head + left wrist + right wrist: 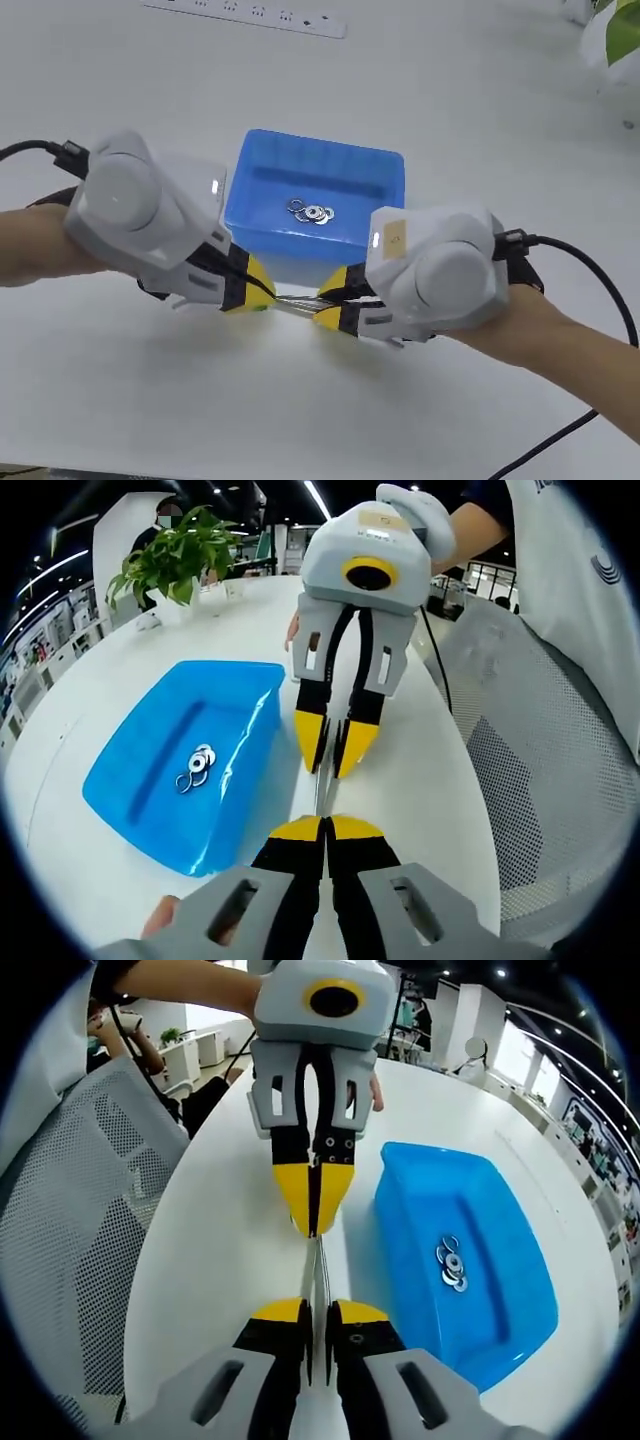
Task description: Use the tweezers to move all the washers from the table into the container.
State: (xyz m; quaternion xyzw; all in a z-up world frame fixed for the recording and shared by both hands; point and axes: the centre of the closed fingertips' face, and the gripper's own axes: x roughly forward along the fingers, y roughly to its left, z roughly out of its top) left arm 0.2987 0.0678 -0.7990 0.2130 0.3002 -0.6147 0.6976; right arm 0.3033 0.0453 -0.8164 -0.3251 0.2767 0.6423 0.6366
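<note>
Bright, even light falls from ceiling strips (318, 498), and the white table (480, 110) glares almost blank in the head view. Soft, pale shadows lie on it under the left gripper (262, 292) and the right gripper (332, 300). The tweezers (318, 1265) give a dull glint. Both gripper views bend strongly at their edges, where a mesh chair (540, 780) stretches and softens
</note>
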